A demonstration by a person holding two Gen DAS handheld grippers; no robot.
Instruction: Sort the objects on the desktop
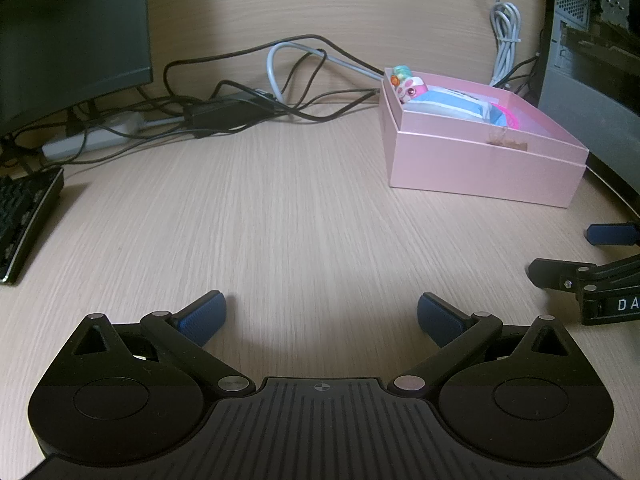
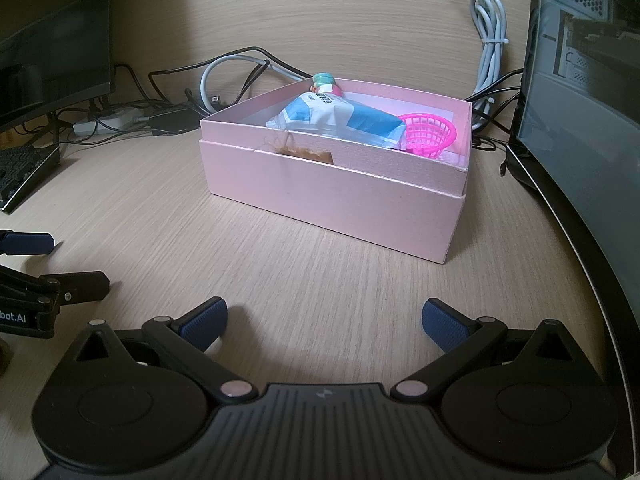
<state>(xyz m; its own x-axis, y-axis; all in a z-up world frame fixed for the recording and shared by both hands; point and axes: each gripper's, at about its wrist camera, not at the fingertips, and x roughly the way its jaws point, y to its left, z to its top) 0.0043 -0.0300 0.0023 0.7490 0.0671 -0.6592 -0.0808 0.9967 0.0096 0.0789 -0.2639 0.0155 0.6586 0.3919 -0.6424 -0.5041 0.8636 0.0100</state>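
A pink open box (image 2: 332, 204) stands on the wooden desk, ahead of my right gripper (image 2: 324, 320). It also shows in the left wrist view (image 1: 480, 168), at the right. Inside lie a blue and white pouch (image 2: 340, 120), a pink plastic basket (image 2: 430, 134) and a small colourful toy figure (image 2: 325, 83) at the far corner. My right gripper is open and empty, low over the desk. My left gripper (image 1: 320, 316) is open and empty, to the left of the box. Each gripper shows at the other view's edge: the right (image 1: 568, 256), the left (image 2: 64, 262).
A tangle of black and grey cables (image 1: 256, 92) and a power strip (image 1: 92, 136) lie at the back. A monitor (image 1: 68, 36) and keyboard (image 1: 24, 216) are at the left. A computer case (image 2: 588, 80) stands at the right, beside a bundled grey cable (image 2: 490, 60).
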